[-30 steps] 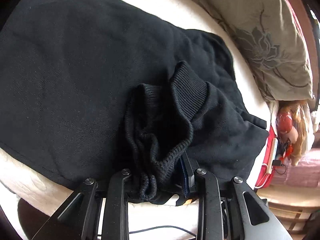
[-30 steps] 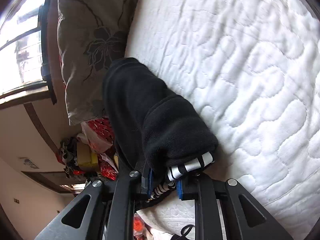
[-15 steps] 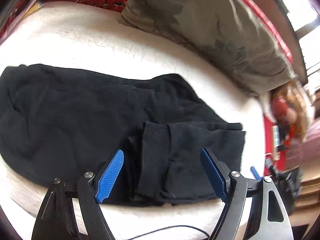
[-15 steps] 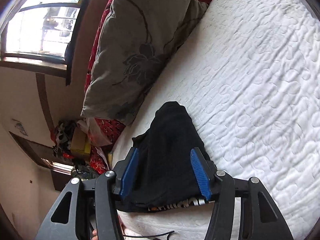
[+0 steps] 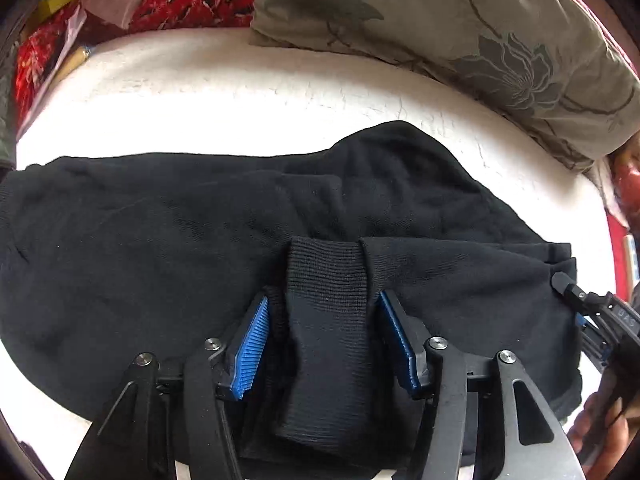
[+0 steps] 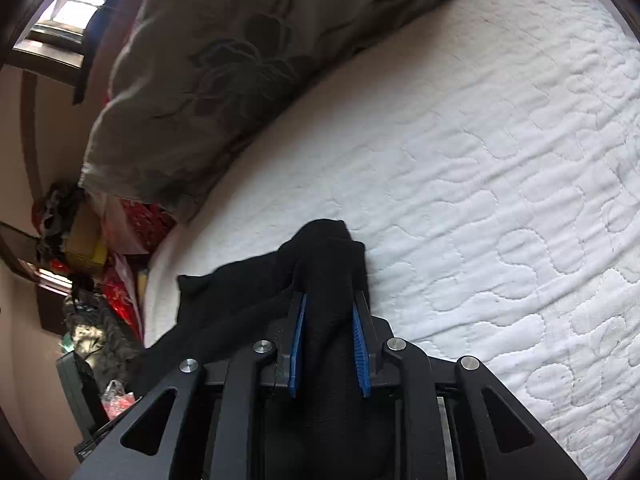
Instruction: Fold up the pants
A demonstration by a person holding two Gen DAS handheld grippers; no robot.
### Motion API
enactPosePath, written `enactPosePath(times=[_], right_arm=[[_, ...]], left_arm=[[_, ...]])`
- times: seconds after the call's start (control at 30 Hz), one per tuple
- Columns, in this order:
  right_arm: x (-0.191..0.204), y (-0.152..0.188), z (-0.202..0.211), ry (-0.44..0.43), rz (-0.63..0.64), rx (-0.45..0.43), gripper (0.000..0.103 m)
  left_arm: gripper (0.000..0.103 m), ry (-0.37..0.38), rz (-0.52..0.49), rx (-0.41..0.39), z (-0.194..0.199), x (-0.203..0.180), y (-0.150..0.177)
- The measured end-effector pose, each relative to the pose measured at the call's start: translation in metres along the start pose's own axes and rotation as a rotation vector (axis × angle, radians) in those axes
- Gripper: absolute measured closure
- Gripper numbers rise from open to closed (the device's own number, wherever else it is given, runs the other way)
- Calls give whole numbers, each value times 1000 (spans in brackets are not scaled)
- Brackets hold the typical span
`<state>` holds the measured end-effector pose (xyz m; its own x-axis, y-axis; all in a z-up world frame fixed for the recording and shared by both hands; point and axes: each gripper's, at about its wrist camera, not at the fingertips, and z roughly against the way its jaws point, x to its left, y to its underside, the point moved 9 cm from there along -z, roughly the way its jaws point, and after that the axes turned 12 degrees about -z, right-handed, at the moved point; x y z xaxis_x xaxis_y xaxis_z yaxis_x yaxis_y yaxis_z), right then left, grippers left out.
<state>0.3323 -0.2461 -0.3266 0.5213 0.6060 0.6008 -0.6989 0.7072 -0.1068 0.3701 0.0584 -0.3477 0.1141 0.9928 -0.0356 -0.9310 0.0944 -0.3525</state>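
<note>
Black pants (image 5: 168,248) are lying across the white quilted bed (image 5: 240,92), filling the middle band of the left wrist frame, already doubled over, with a ribbed cuff (image 5: 326,280) sitting on top at lower centre. The doubled layout suggests one fold is done and the ends are being picked up for another.

The left gripper (image 5: 324,344) is straddling that cuff at half width, jaws closing. The blue pads (image 5: 254,344) are standing just beside the cuff on each side with a gap visible, so nothing is pinched yet. Likely it is lining up on the cuff because the ribbing gives a thick edge to bite.

In the right wrist frame, the right gripper (image 6: 328,344) is narrow and closing, with a bunched ridge of the pants (image 6: 332,280) running between its blue pads (image 6: 359,346). The pads look to be touching the cloth on both sides, so I judge it is gripping. It is sitting at the pants' edge, lower centre, with bare bed to the right of it.

That same gripper also shows at the right edge of the left view, at the pants' far corner, so both grippers are working the same end.

A floral pillow (image 5: 440,28) is lying along the top, apart from the pants.
</note>
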Motion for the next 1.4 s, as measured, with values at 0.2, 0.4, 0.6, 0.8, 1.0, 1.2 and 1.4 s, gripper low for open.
enactPosePath(times=[0.2,0.4,0.6,0.8,1.0,1.2,1.4], right_arm=[[10,15,51,-136,12,-7,66],[24,74,91,-251,211,-33,67],[-29,96,69,-159,97,35,95],[-37,70,98,-193,14,22,51],[-59,58,74,-231,-207,115,51],[-52,53,55,-383,-483,109,77],[-68,78,61,-476,-490,43,75]], left_arm=[[49,141,108,-70,47,13,9],[40,220,73,-109,61,-6,37],[42,55,-84,-34,35,-20,53],[40,209,-7,-17,56,-28,49],[29,185,-80,2,56,-48,48],[27,192,-64,30,58,-50,46],[24,123,-86,45,42,-46,46]])
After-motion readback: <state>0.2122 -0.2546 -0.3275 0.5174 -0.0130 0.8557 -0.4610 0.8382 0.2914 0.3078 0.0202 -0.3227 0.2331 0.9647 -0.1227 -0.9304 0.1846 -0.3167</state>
